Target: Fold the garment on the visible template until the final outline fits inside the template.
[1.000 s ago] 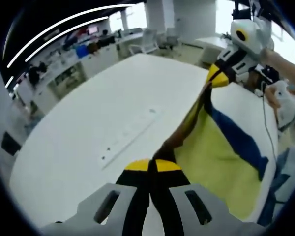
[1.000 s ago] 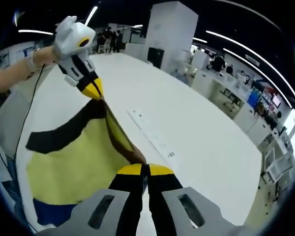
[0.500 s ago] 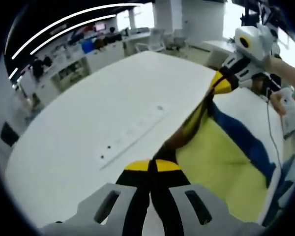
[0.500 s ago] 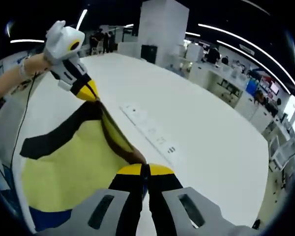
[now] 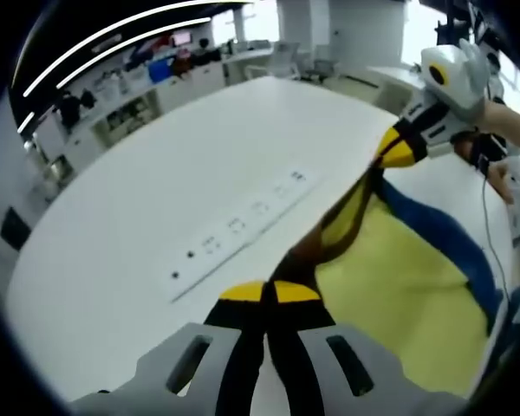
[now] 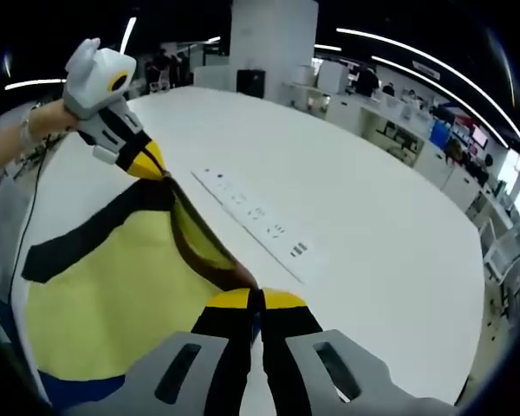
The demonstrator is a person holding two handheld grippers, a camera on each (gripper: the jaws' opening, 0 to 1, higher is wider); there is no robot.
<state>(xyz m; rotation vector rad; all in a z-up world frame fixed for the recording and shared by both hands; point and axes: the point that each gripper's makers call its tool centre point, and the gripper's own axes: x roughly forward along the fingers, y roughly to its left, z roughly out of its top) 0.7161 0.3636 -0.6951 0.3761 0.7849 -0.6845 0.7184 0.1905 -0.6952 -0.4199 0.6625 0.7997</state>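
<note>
Pinching the garment's (image 5: pixel 390 286) dark hem, the left gripper (image 5: pixel 269 293) and right gripper (image 6: pixel 256 300) each have their jaws clamped on the fabric, stretching that hem taut between them above the white table (image 5: pixel 156 191). Its yellow body hangs toward the table's near edge, just beside a socket strip (image 6: pixel 256 212) set midway along the tabletop.

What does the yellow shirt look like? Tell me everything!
The shirt is soft yellow cloth with dark bands: a blue one along one side and a black one on the other, plus a dark trimmed top edge. That edge is stretched between the left gripper and the right gripper, both pinching it shut. The rest drapes down onto the white table, fairly flat, with a sag in the held edge.
</note>
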